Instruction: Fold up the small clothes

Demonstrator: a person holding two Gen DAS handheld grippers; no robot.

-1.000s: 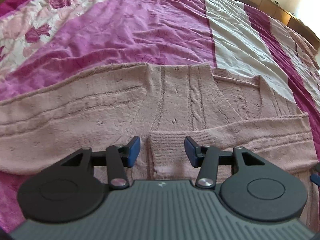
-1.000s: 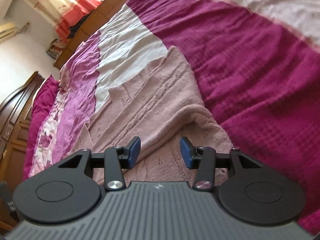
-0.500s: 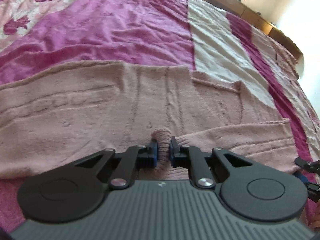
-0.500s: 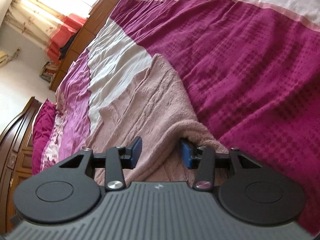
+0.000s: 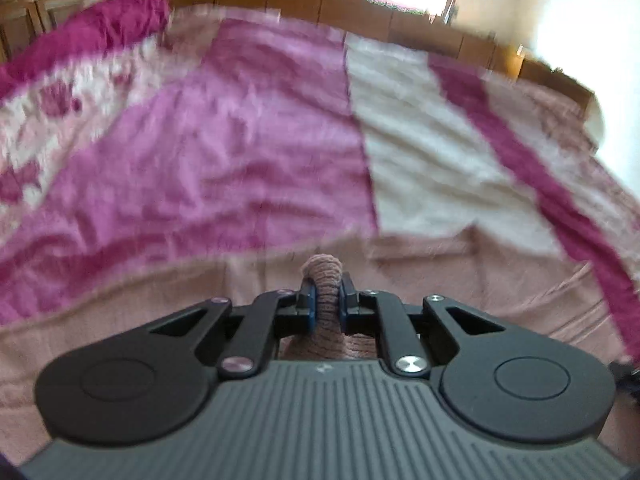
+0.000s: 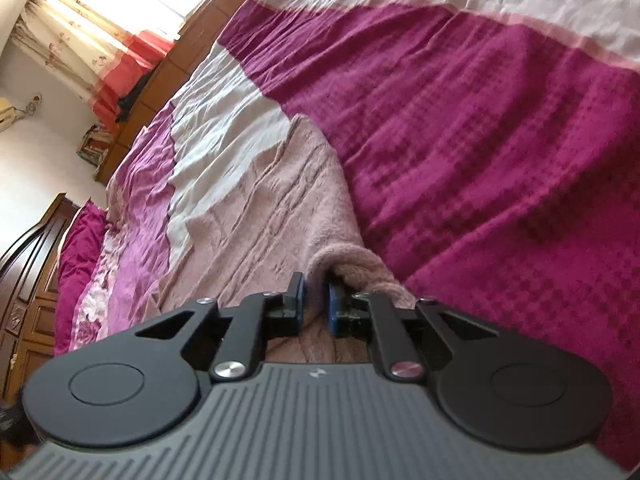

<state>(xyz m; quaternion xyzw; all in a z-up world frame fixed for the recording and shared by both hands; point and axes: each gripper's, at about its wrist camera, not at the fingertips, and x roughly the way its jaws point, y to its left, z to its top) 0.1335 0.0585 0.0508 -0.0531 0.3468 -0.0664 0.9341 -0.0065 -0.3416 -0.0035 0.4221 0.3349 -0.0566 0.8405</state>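
A dusty-pink knitted sweater (image 6: 264, 216) lies spread on the bed; it also shows in the left wrist view (image 5: 120, 320). My left gripper (image 5: 325, 304) is shut on a bunched ribbed edge of the sweater, which sticks up between the blue pads and is lifted off the bed. My right gripper (image 6: 316, 304) is nearly closed on a raised fold at the sweater's near edge; the fabric edge wraps over the right pad (image 6: 334, 312). The left wrist view is blurred by motion.
The bed cover (image 6: 480, 140) has magenta, light pink and cream stripes, with a floral panel (image 5: 32, 128) at the left. A wooden frame (image 5: 400, 24) and bright window lie beyond. A dark wooden headboard (image 6: 28, 280) is at the left.
My left gripper closed on the sweater's ribbed edge, then lifted and tilted up with it. My right gripper's jaws narrowed around the sweater's fold.
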